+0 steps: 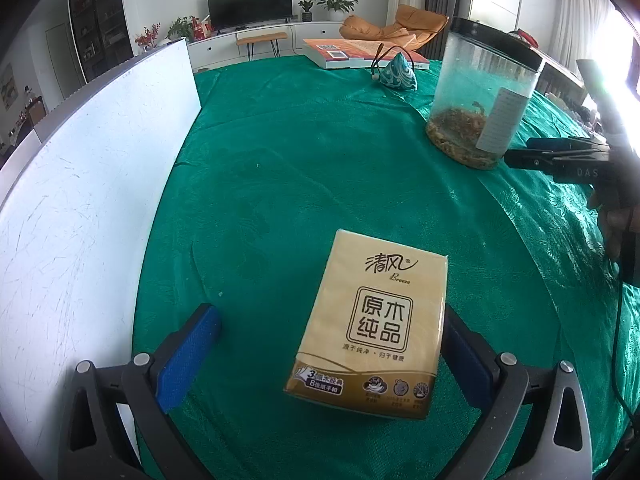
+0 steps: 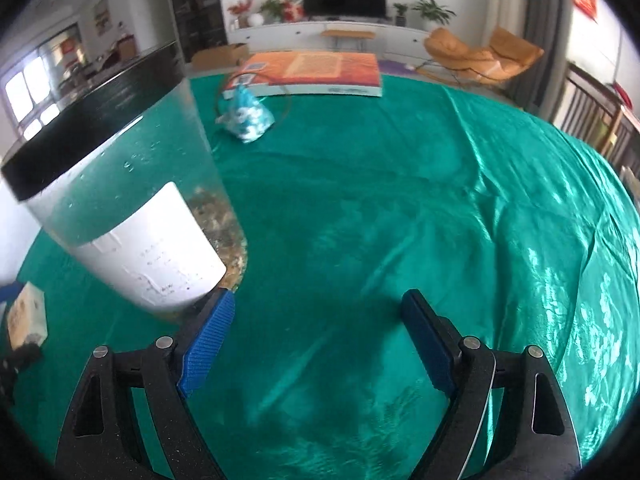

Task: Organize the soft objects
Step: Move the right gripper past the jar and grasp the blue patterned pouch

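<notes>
A tan tissue pack point(image 1: 370, 324) lies on the green tablecloth point(image 1: 304, 168) between the blue pads of my left gripper point(image 1: 332, 344). The jaws are open; the pack sits against the right pad, apart from the left pad. The pack also shows at the left edge of the right wrist view point(image 2: 26, 316). A small teal pyramid pouch point(image 1: 398, 72) with a cord loop lies at the far side point(image 2: 248, 114). My right gripper point(image 2: 316, 340) is open and empty over the cloth, its left pad close to a clear jar point(image 2: 132, 208).
The clear jar point(image 1: 480, 92) with a black lid and dried contents stands at the right. A white board point(image 1: 80, 208) stands along the left. A thick orange book point(image 2: 312, 74) lies at the far edge. My right gripper shows in the left wrist view point(image 1: 560, 160).
</notes>
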Action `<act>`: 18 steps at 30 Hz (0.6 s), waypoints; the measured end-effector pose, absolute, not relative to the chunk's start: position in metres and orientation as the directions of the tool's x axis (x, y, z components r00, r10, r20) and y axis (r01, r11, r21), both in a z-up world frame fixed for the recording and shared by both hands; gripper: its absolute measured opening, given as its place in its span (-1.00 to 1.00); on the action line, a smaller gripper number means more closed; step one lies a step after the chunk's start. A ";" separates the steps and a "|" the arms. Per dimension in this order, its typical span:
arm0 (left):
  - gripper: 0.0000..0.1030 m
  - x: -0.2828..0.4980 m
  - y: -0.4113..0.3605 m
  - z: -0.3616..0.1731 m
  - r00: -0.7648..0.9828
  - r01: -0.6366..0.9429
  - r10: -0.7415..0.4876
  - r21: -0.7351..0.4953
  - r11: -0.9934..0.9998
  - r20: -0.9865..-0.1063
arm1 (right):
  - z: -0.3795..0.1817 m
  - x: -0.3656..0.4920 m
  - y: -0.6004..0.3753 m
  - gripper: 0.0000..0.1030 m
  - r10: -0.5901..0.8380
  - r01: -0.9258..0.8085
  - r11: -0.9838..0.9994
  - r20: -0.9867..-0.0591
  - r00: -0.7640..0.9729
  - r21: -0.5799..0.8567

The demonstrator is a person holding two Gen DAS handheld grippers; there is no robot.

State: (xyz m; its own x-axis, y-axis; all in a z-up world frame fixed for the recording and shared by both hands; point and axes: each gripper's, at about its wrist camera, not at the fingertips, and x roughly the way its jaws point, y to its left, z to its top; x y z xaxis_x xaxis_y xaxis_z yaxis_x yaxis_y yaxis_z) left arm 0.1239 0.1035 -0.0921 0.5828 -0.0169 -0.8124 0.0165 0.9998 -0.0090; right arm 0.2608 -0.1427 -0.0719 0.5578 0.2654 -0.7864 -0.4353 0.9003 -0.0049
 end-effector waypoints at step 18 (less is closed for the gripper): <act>1.00 0.124 0.104 -0.092 0.584 0.014 -0.016 -0.010 1.000 -0.812 | 0.003 0.445 -0.108 0.67 0.388 -0.273 0.902 -0.904 0.178 0.334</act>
